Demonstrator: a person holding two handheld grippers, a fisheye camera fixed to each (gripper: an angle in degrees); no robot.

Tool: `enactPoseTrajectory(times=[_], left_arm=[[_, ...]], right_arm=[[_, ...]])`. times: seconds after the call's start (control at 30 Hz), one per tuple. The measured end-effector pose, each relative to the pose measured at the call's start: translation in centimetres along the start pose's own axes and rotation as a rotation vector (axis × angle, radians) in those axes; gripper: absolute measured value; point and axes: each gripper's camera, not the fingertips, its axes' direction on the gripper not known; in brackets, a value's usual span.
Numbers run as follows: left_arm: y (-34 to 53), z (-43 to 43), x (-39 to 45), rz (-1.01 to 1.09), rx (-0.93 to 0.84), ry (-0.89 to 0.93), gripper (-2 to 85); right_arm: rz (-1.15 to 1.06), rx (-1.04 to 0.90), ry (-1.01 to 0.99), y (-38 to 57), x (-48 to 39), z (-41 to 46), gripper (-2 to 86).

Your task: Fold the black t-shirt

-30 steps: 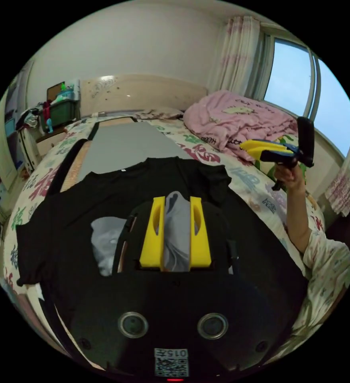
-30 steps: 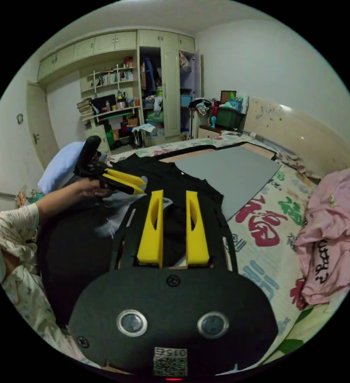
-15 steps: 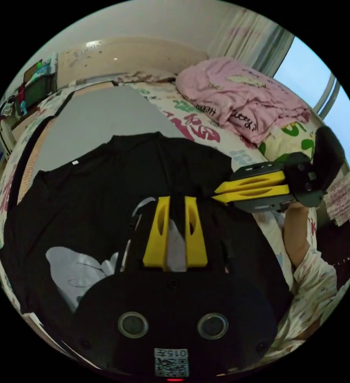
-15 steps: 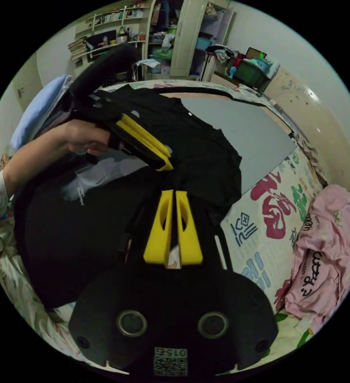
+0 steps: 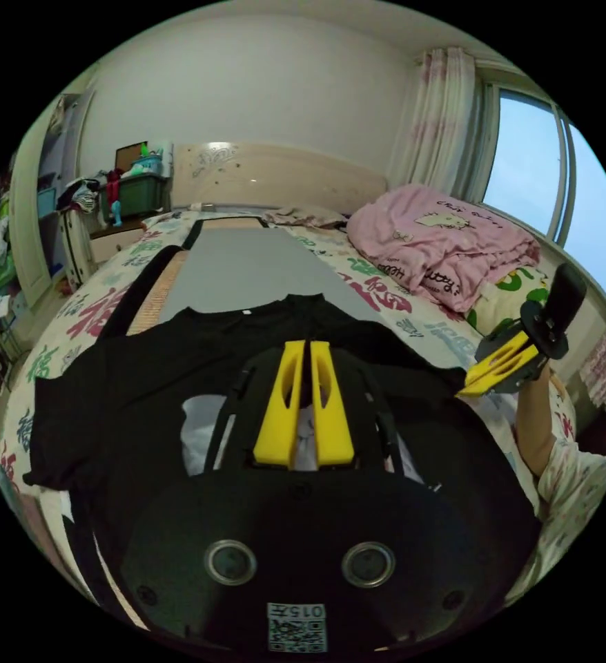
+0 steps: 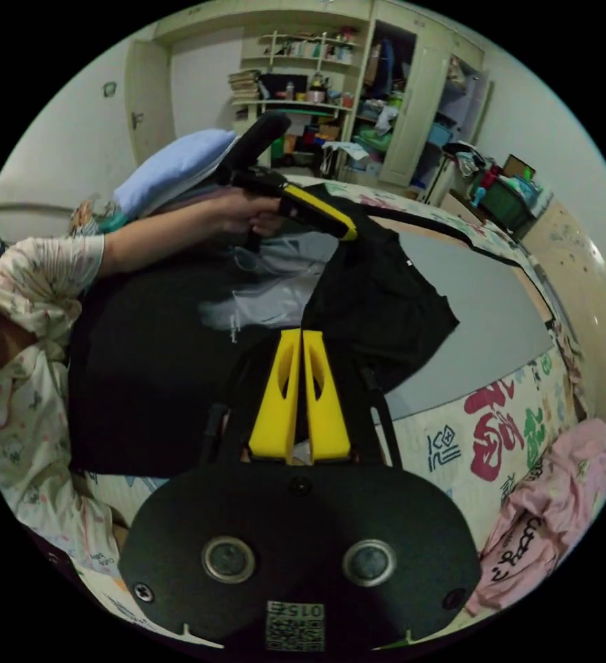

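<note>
My left claw and right claw are each pinching a fold of the black t-shirt. The shirt lies spread on the bed, partly over a grey mat.

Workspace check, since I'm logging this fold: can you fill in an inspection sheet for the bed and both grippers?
Surface: bed with patterned sheet; grey mat under the shirt.
Job's things: black t-shirt spread flat, one side lifted.
Clutter: pink blanket heaped beside the mat.
Grippers: left gripper and right gripper both shut on shirt fabric.
Cables: nothing seen.
Surroundings: window, headboard, crowded shelves.
</note>
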Motion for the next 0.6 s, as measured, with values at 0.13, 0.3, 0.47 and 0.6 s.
enactPoseTrajectory(times=[0.13, 0.3, 0.47, 0.6], left_arm=[[0.9, -0.5, 0.5, 0.081, -0.063, -0.076, 1.0], [1.8, -0.6, 1.4, 0.180, -0.145, -0.164, 1.0], [2.1, -1.8, -0.4, 0.166, -0.204, -0.118, 1.4], [2.0, -3.9, -2.1, 0.144, -0.188, -0.037, 2.1]], right_arm=[[-0.046, -0.030, 0.003, 0.1, -1.7, 1.6, -1.0], [-0.095, -0.052, -0.040, 0.5, -2.8, 3.2, -0.4], [-0.096, -0.052, 0.014, 1.4, -2.2, 3.2, 6.2], [0.043, -0.062, 0.159, 2.4, 1.0, 3.6, 11.1]])
